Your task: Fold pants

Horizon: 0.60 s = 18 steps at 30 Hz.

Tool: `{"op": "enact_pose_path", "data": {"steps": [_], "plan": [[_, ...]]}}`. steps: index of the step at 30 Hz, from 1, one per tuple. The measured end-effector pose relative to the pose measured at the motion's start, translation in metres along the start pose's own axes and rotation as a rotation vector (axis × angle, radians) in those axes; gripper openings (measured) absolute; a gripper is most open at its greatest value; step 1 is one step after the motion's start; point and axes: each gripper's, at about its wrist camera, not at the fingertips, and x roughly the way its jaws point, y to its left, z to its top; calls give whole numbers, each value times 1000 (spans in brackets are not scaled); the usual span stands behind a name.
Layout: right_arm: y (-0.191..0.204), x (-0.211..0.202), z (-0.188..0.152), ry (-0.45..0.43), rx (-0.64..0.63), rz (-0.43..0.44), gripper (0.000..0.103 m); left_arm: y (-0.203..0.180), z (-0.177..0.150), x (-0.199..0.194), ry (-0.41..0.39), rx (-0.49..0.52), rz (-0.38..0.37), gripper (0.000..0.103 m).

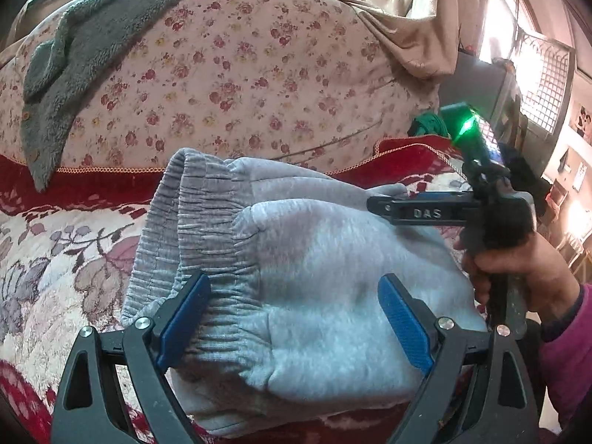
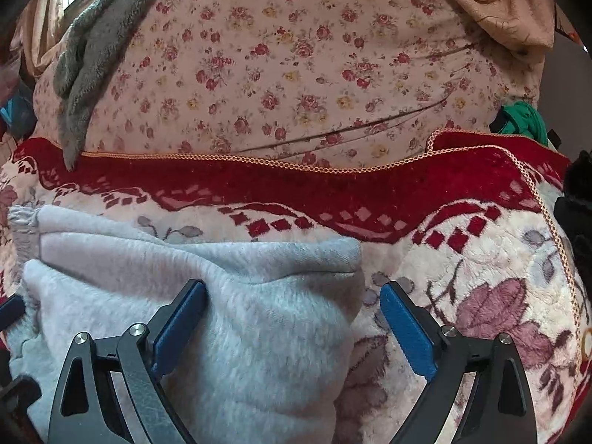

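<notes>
The pants [image 1: 314, 270] lay folded into a thick grey bundle on the blanket [image 2: 462, 266], with the left gripper [image 1: 296, 318] and right gripper [image 2: 292, 325] both spread wide over them, clamped on nothing. The risk, as I judged it, was the springy fleece layers slipping or unfolding if a finger dragged the top layer. No containers were visible.

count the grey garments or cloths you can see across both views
2. The light grey fleece pants, folded on the red floral blanket under both open grippers, and a dark grey fluffy cloth draped over the pink floral cushion behind. More could be hidden.
</notes>
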Motion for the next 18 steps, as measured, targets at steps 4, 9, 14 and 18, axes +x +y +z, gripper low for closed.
{"op": "enact_pose_path", "data": {"steps": [4, 9, 14, 18], "plan": [[-1, 4, 0, -2, 27, 4, 98, -1, 0, 2, 1, 2, 12, 91], [-4, -19, -5, -41, 74, -6, 98, -10, 4, 2, 4, 17, 55, 92], [-1, -52, -20, -99, 110, 9, 98, -16, 12, -3, -6, 4, 96, 92], [-2, -71, -33, -116, 156, 25, 98, -19, 20, -8, -24, -3, 145, 92]]}}
